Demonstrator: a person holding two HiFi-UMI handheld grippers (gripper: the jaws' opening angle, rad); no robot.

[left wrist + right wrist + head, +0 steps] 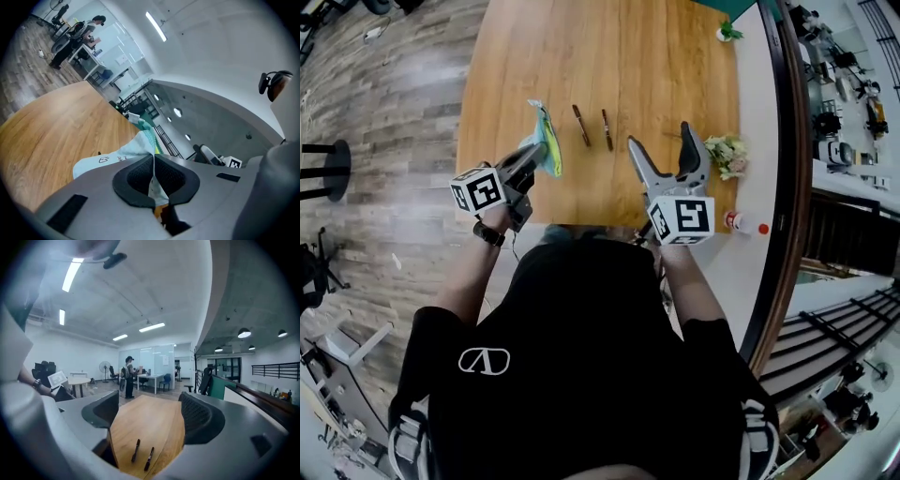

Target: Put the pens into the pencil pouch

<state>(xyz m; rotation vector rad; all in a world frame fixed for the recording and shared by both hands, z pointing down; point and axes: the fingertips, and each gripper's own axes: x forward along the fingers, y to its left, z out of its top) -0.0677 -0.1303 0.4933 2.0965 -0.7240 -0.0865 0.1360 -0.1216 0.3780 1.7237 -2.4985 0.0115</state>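
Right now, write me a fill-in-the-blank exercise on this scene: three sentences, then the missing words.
1. The left gripper is shut on the ____.
2. ____ pens lie on the wooden table.
3. The jaws of the right gripper stand ____, with nothing between them.
Missing words: pencil pouch; two; open.

Wooden table point(656, 56), dark pen point(581, 125) lying beside second pen point(607, 129), flower bunch point(727, 155) near right edge

Left tool point(536, 152) — jaws pinched shut on the pencil pouch point(547, 129); right tool point(659, 137) held level, jaws wide apart.
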